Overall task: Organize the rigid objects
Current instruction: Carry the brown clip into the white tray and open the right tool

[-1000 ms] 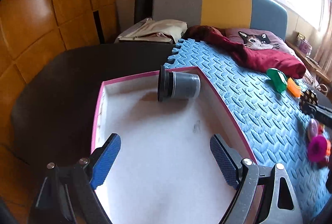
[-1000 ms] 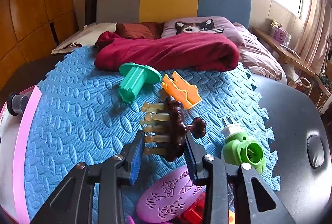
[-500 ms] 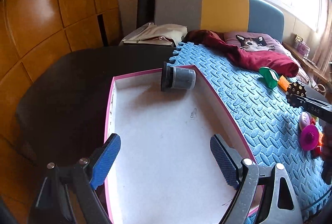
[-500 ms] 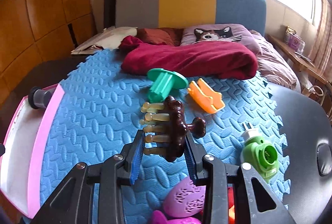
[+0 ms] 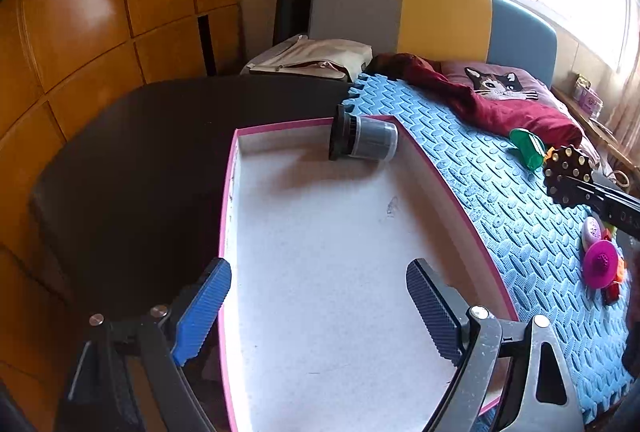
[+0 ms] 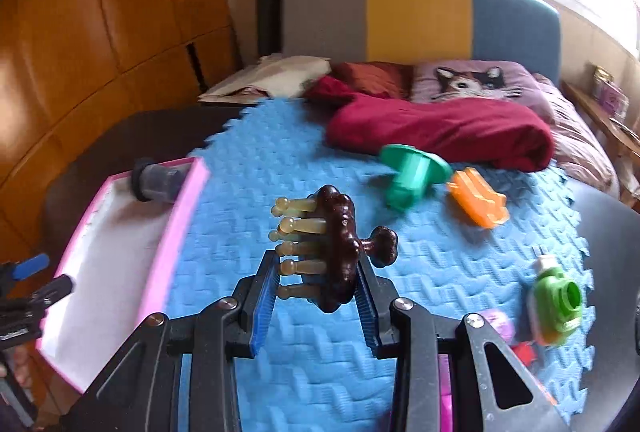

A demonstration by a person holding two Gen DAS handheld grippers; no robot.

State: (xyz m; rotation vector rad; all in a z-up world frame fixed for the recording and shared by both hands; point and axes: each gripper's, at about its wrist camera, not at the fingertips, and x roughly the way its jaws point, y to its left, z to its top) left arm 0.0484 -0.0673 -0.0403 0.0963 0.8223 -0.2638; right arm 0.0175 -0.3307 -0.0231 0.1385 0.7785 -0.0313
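My right gripper (image 6: 316, 272) is shut on a dark brown massage brush (image 6: 338, 252) with tan prongs, held in the air above the blue foam mat (image 6: 248, 168); the brush also shows in the left wrist view (image 5: 568, 176). My left gripper (image 5: 318, 296) is open and empty over the near end of the pink-rimmed white box (image 5: 320, 272). A grey and black cylinder (image 5: 362, 144) lies on its side in the box's far corner. The box shows to the left in the right wrist view (image 6: 176, 216).
On the mat lie a green plunger-shaped piece (image 6: 408, 172), an orange clip (image 6: 478, 204), a green plug-in device (image 6: 554, 300) and pink items (image 5: 598, 264). A red cloth (image 6: 440, 132) and a cat pillow (image 6: 468, 84) lie at the back. A dark table (image 5: 132, 160) surrounds the box.
My right gripper has lifted the brush and carried it left toward the box. My left gripper has drawn back along the box, still open.
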